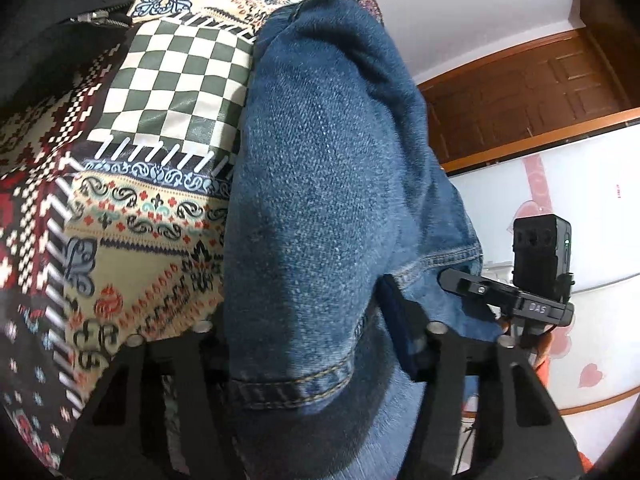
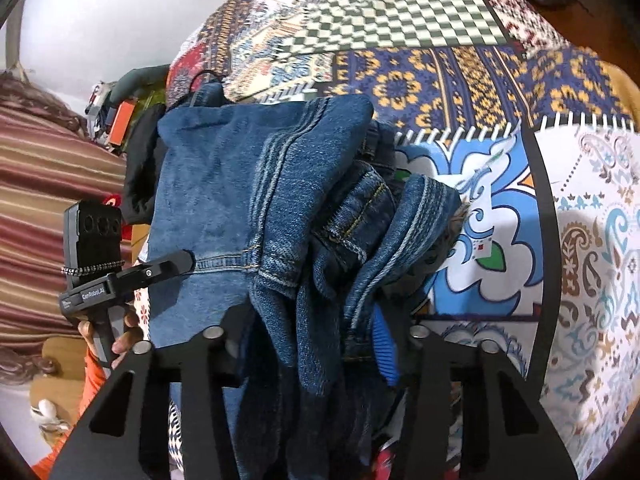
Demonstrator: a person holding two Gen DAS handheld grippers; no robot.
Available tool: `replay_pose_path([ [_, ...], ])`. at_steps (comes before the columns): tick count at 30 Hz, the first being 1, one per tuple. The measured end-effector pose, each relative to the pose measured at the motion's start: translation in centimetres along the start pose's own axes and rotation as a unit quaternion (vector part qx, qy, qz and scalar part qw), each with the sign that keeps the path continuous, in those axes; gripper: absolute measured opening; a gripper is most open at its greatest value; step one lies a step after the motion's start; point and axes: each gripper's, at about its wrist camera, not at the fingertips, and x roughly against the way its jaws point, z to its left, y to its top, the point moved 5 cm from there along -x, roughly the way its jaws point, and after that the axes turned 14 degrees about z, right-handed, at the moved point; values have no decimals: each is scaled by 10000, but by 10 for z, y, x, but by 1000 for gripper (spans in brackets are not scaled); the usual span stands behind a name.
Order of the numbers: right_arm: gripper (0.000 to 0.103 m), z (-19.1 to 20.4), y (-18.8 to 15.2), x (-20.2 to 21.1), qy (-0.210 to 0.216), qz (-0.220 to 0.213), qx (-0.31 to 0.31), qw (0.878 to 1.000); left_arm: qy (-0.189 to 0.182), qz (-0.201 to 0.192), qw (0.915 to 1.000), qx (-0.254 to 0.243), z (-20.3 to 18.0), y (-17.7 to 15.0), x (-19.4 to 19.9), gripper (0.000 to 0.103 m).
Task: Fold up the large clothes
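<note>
Blue denim jeans (image 1: 320, 184) hang lifted above a patchwork bedspread (image 1: 160, 80). In the left wrist view my left gripper (image 1: 308, 344) is shut on the jeans near a stitched hem, and the cloth drapes over and hides its fingertips. The right gripper (image 1: 464, 280) shows at the right edge of the denim. In the right wrist view my right gripper (image 2: 316, 336) is shut on bunched denim (image 2: 280, 208) with seams and a waistband fold. The left gripper (image 2: 176, 264) holds the same cloth's left side.
The patterned bedspread (image 2: 500, 200) spreads below and to the right. A black zipped garment (image 1: 60, 12) lies at the upper left. A wooden door (image 1: 540, 92) and white wall are to the right. Striped bedding (image 2: 52, 184) and clutter (image 2: 124, 116) lie left.
</note>
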Motion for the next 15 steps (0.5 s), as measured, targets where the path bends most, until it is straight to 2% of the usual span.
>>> replay_pose_path([
  [2, 39, 13, -3, 5, -154, -111, 144, 9997, -41, -43, 10000, -20, -5, -6, 8, 46],
  [8, 36, 66, -12, 20, -450, -370, 738, 9956, 280, -362, 9985, -295, -27, -34, 45, 41],
  [10, 36, 80, -11, 22, -469, -462, 837, 9943, 290, -517, 9977, -325, -32, -40, 60, 40],
  [15, 35, 123, 6, 38, -273, -754, 1029, 9914, 279, -1161, 9915, -511, -43, -48, 125, 40],
])
